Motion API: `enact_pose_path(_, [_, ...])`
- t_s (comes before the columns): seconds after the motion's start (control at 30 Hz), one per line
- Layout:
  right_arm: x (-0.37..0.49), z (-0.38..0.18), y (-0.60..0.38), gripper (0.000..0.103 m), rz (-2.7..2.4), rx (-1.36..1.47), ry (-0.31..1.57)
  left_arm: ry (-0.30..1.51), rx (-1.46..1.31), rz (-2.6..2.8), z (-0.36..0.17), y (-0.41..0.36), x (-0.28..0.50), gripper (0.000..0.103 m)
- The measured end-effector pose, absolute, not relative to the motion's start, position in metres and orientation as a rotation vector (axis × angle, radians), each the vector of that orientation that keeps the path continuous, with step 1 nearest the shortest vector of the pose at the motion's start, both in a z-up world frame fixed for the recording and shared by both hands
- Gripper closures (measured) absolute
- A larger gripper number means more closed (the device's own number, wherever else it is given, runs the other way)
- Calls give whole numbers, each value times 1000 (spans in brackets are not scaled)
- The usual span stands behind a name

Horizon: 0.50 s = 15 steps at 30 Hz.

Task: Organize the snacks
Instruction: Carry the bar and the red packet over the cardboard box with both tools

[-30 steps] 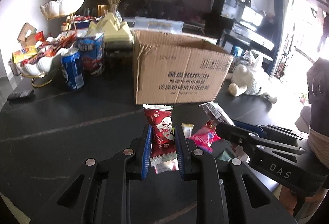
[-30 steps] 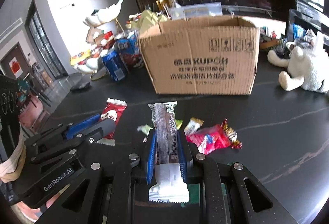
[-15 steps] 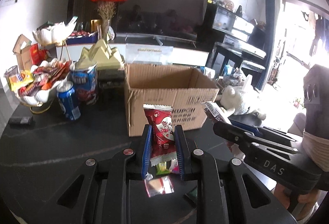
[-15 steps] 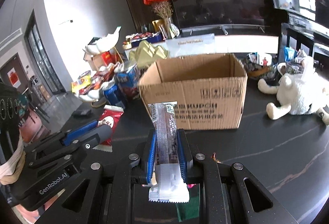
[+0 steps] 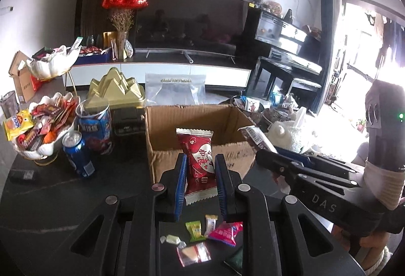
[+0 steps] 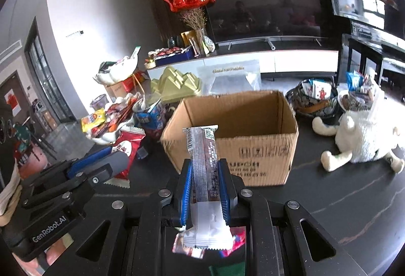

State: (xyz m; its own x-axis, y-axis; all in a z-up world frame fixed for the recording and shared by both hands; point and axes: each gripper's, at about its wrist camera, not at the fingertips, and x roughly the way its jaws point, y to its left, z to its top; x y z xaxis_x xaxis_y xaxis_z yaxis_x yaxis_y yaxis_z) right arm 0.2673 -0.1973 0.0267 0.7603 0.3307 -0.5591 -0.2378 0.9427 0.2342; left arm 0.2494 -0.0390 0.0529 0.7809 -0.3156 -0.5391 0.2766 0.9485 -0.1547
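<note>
1. The left gripper (image 5: 200, 174) is clamped on a red heart-printed snack packet (image 5: 198, 162); its blue-padded fingers (image 5: 181, 179) press the packet's two sides, and the top edge stands upright well above the fingertips.
2. The right gripper (image 6: 204, 182) is clamped on a long brown-and-silver wrapped snack bar (image 6: 203, 162), held upright between the pads with its white lower end hanging below them.
3. Both snacks are up off the dark stone bench (image 5: 50, 200), in front of the open brown cardboard box (image 6: 243, 139), whose inside looks bare from the right wrist view.
4. From the left wrist view, small sweets lie loose on the bench beneath the fingers: a green wrapped candy (image 5: 194, 230), a pink foil packet (image 5: 225, 234) and a clear red-striped sachet (image 5: 193, 253).
5. To the left of the box stand a blue drinks can (image 5: 78, 154) and a white shell-shaped bowl heaped with snacks (image 5: 38, 131); a white plush toy (image 6: 364, 136) lies to the right.
</note>
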Motion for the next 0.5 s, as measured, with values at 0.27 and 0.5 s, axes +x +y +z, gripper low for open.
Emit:
enact_pose_path(0.27, [306, 46, -200, 82, 291, 133, 640, 598, -67, -338, 68, -40, 289, 80])
enact_pose_path(0.5, [342, 43, -201, 82, 281, 136, 674, 638, -52, -332, 65, -42, 327, 80])
